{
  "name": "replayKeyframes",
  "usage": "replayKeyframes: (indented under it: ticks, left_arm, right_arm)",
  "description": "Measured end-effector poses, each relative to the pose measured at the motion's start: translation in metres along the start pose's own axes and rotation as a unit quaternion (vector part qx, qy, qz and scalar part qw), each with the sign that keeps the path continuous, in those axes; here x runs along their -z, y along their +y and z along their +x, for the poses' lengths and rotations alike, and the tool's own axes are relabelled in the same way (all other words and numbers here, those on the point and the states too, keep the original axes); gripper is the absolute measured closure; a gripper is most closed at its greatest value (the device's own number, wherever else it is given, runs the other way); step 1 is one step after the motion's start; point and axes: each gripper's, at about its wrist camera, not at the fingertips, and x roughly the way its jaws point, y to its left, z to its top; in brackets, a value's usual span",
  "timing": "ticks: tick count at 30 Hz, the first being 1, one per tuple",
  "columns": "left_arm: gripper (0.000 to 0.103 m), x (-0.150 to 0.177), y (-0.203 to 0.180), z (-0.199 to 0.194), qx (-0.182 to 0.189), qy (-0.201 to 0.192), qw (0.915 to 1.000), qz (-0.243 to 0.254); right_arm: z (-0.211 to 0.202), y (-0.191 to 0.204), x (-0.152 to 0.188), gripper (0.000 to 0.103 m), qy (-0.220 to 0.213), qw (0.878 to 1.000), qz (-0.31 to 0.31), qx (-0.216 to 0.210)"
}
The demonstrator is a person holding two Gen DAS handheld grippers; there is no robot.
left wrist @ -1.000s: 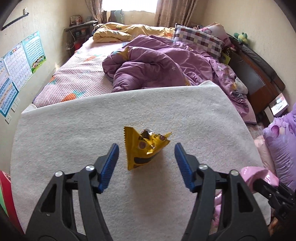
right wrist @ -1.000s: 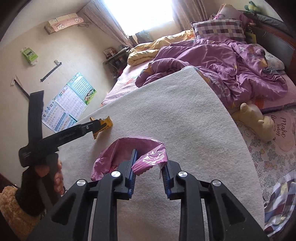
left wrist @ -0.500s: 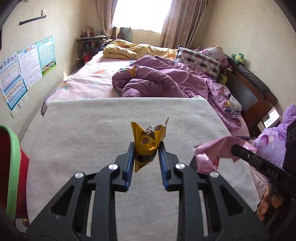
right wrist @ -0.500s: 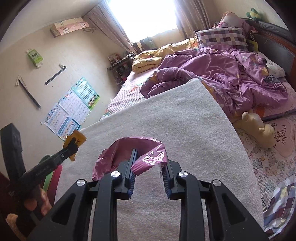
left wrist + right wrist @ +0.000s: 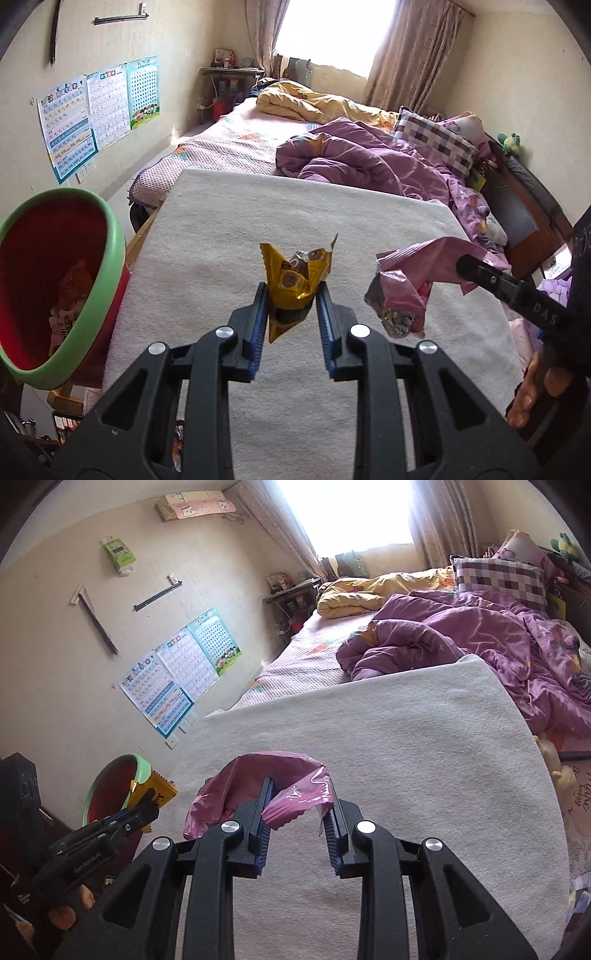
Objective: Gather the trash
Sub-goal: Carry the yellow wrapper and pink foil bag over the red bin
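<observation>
Lifted off the white mat (image 5: pixel 221 258), crumpled yellow wrapper (image 5: pixel 295 280) and pink wrapper (image 5: pixel 258 786) sit pinched in both grippers' fingers (image 5: pixel 259 317).

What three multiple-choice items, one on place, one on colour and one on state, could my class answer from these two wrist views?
1. Where is the red bin with the green rim?
A. on the bed
B. left of the white mat, off its edge
C. under the window

2. What colour is the wrapper held by the left tool?
A. yellow
B. blue
C. white

3. What is the state of the right tool?
A. wide open, holding nothing
B. lying on the mat
C. closed on a pink wrapper

Answers:
1 B, the bin sits beside the white mat on its left.
2 A, the yellow wrapper sits between the blue pads.
3 C, the pink wrapper is pinched between its fingers.
</observation>
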Motion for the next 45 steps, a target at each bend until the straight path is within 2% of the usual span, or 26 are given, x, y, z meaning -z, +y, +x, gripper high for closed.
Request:
replayKeyframes:
  ticks: [5, 26, 45]
  left_arm:
    - [0.079, 0.002, 0.004, -0.007, 0.001, -0.005, 0.9999, 0.011]
    - [0.079, -0.012, 0.064, -0.036, 0.004, -0.031, 0.9994, 0.016]
    - [0.078, -0.02, 0.141, -0.053, -0.032, -0.045, 0.9985, -0.005]
  right_arm:
    - [0.003, 0.017, 0.001, 0.078, -0.002, 1.0, -0.009, 0.001]
    - [0.002, 0.073, 0.005, 0.076, -0.022, 1.0, -0.017, 0.009]
    - [0.027, 0.147, 0.006, 0.074, -0.021, 0.997, -0.072, 0.002]
